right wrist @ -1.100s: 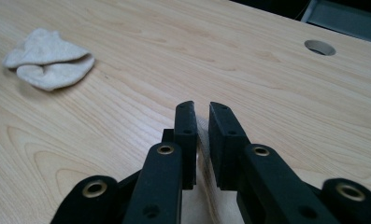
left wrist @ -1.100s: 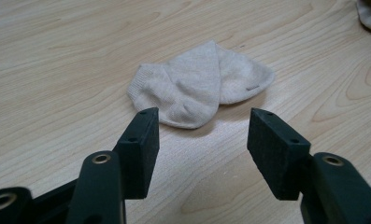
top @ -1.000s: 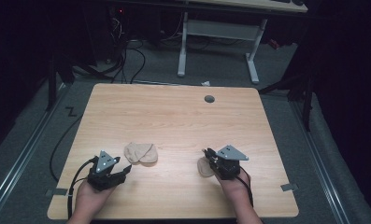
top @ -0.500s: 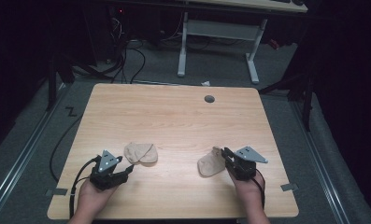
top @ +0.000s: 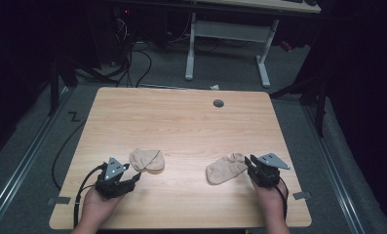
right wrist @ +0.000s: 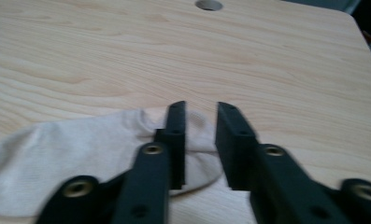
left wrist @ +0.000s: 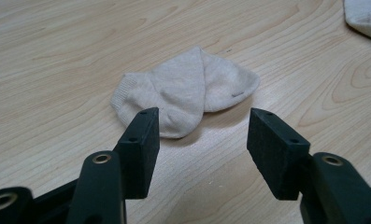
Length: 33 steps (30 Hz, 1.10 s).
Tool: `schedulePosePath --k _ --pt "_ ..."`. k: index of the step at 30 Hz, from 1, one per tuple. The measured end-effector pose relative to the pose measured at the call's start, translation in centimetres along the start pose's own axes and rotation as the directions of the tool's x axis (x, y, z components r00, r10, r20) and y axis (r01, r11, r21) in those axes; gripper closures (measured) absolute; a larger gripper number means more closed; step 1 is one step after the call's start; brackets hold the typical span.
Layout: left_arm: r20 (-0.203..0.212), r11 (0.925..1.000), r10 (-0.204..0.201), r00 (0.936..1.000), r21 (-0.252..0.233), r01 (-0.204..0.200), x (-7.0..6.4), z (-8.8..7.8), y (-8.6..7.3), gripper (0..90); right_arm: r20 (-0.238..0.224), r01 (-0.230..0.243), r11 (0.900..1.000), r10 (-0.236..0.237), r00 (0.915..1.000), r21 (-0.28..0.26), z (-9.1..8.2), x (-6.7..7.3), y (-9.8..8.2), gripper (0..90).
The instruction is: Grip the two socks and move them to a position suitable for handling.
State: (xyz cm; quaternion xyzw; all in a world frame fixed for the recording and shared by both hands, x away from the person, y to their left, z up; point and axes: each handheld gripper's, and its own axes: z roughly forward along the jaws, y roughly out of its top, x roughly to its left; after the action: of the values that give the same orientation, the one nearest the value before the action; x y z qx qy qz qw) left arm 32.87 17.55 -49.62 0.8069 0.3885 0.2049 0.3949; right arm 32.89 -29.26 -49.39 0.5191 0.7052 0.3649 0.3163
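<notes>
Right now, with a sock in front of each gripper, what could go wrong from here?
The right gripper stands partly open over the edge of the right sock; closing there may catch only a thin fold, which could slip. The left gripper is open, short of the folded left sock; pushing forward may shove it along the table rather than grip it.

Your table (top: 181,122) is pale wood with a smooth, matt grain. Both socks, the folded one (left wrist: 188,91) and the flat one (right wrist: 71,149), are soft beige knit cloth, finely ribbed. Your left gripper (left wrist: 202,140) and right gripper (right wrist: 199,135) look like matt black plastic with brass-coloured metal rivets.
</notes>
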Motion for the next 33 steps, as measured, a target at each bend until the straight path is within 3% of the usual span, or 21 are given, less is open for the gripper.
schedulePosePath --k 1,2,3,6,11,14,16,18,19,21,23,24,26,28,30,31,32,33 --pt "-0.001 1.0 0.007 1.0 0.007 -0.007 0.0 0.0 0.0 46.5 -0.041 0.01 1.0 -0.01 0.9991 0.019 0.3 0.6 0.3 90.0" --pt "-0.001 1.0 0.007 1.0 0.007 -0.007 0.0 0.0 0.0 49.1 -0.041 0.01 1.0 -0.01 0.9991 0.019 0.3 0.6 0.3 90.0" --pt "0.0 0.9999 0.012 0.9999 -0.001 -0.012 0.0 -0.1 -0.1 52.1 -0.095 0.009 0.998 -0.003 0.9955 0.065 1.5 1.1 0.3 90.0" --pt "0.003 0.9997 0.024 0.9997 -0.006 -0.024 -0.1 -0.2 0.0 55.2 -0.104 0.033 0.993 -0.021 0.9943 0.113 2.5 1.4 0.1 90.0" --pt "0.011 0.9996 0.027 0.9996 -0.005 -0.027 -0.2 -0.5 -0.1 62.7 -0.114 0.076 0.975 -0.053 0.992 0.207 4.3 2.1 -0.5 90.0" --pt "0.017 0.9999 0.017 0.9997 -0.004 -0.017 -0.4 -0.4 -0.1 69.1 -0.145 0.088 0.974 -0.058 0.9877 0.21 4.1 2.8 -0.7 90.0" --pt "0.029 0.9994 0.035 0.999 0.001 -0.035 -1.3 0.0 0.1 72.0 -0.181 0.11 0.971 -0.071 0.9809 0.212 3.8 4.0 -0.7 90.0" --pt "0.04 0.9988 0.049 0.998 0.004 -0.049 -1.7 0.1 0.2 72.7 -0.187 0.118 0.97 -0.078 0.9792 0.212 3.8 4.3 -0.7 90.0" --pt "0.051 0.9981 0.061 0.9968 0.008 -0.062 -2.4 0.4 0.3 74.5 -0.215 0.138 0.968 -0.092 0.9724 0.21 3.7 5.2 -0.7 90.0" --pt "0.06 0.9974 0.07 0.9957 0.012 -0.071 -2.8 0.6 0.4 75.2 -0.231 0.14 0.968 -0.09 0.9688 0.21 3.7 5.4 -0.7 90.0" --pt "0.073 0.9964 0.081 0.994 0.02 -0.083 -3.6 0.8 0.5 77.6 -0.279 0.161 0.965 -0.1 0.9551 0.206 3.5 6.8 -0.7 90.0" --pt "0.082 0.9958 0.087 0.9929 0.022 -0.089 -3.9 1.0 0.5 77.6 -0.279 0.161 0.965 -0.1 0.9551 0.206 3.5 6.8 -0.7 90.0" --pt "0.098 0.9954 0.09 0.9912 0.025 -0.093 -4.7 1.4 0.6 79.5 -0.302 0.18 0.964 -0.115 0.9463 0.197 3.5 7.7 -0.7 90.0" --pt "0.132 0.9946 0.084 0.9877 0.049 -0.092 -5.7 2.1 0.9 83.9 -0.32 0.205 0.96 -0.136 0.9375 0.192 3.4 8.8 -0.6 90.0" --pt "0.162 0.9916 0.109 0.9808 0.051 -0.119 -7.1 2.6 1.2 86.5 -0.339 0.242 0.953 -0.17 0.9255 0.182 3.4 10.1 -0.5 90.0" --pt "0.185 0.9853 0.154 0.9706 0.045 -0.165 -8.8 3.2 1.6 86.5 -0.345 0.25 0.951 -0.177 0.9218 0.179 3.4 10.5 -0.5 90.0" --pt "0.195 0.9824 0.17 0.9661 0.043 -0.181 -9.5 3.6 1.8 86.5 -0.347 0.254 0.951 -0.181 0.9203 0.177 3.4 10.6 -0.5 90.0" --pt "0.195 0.9824 0.17 0.9661 0.043 -0.181 -9.5 3.6 1.8 86.5 -0.349 0.258 0.949 -0.185 0.9189 0.179 3.3 10.8 -0.5 89.9"
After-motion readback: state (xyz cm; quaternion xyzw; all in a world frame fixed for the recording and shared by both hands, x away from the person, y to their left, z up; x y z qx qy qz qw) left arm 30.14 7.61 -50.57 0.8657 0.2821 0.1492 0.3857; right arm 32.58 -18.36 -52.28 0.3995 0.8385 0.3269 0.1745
